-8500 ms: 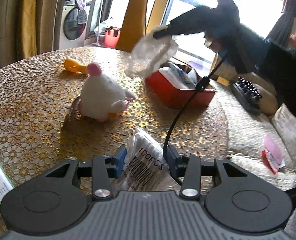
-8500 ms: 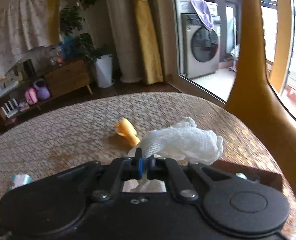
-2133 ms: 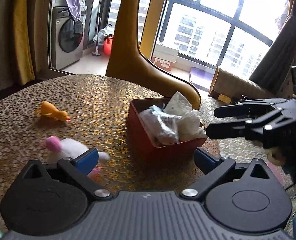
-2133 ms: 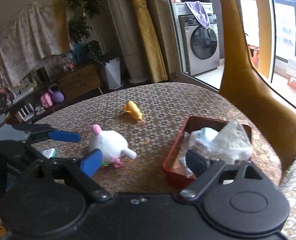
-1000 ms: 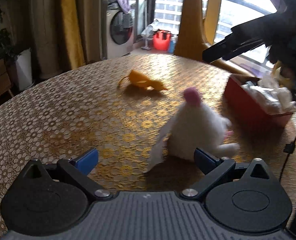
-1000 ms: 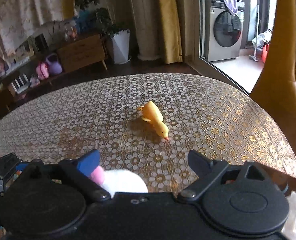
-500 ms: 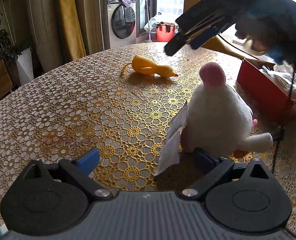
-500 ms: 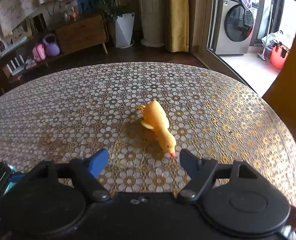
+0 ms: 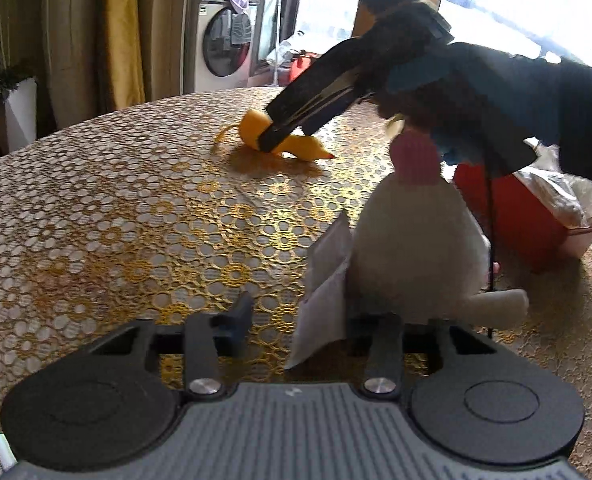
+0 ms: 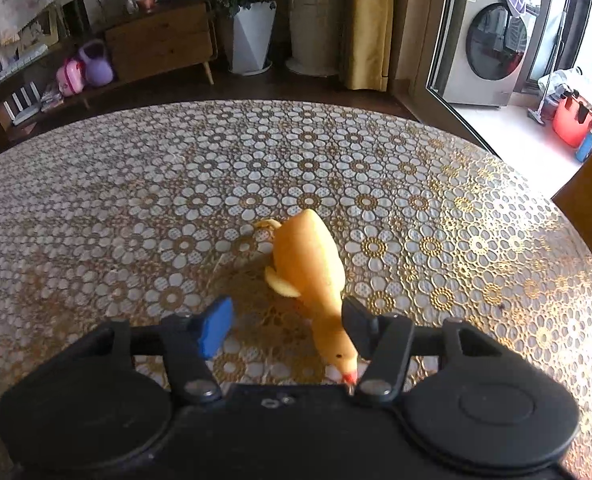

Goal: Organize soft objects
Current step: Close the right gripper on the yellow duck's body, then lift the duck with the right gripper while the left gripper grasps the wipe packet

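A white plush toy [image 9: 411, 248] with a pink top and a paper tag [image 9: 323, 292] stands on the gold lace tablecloth [image 9: 136, 216]. My left gripper [image 9: 299, 318] is closing around the tag and the plush's near edge. Its left pad [image 9: 238, 320] is still apart from the tag, and the right finger is hidden behind the plush. A yellow rubber duck [image 10: 307, 268] lies between the fingers of my right gripper [image 10: 284, 327], which is also closing. The duck's neck is against the right pad [image 10: 353, 328], while the blue left pad stands clear. From the left wrist view, the right gripper [image 9: 270, 142] tips down onto the duck [image 9: 307, 148].
A red box [image 9: 511, 220] holding white soft items [image 9: 563, 196] sits right of the plush. A black cable [image 9: 491, 240] hangs by the plush. A person's dark sleeve [image 9: 535, 92] reaches in from the right. Beyond the table stand a washing machine [image 10: 491, 40] and a white planter [image 10: 248, 36].
The left jaws have narrowed sharply around the plush's tag. The right gripper has dropped down over the duck, its jaws narrowing so that the duck lies between them.
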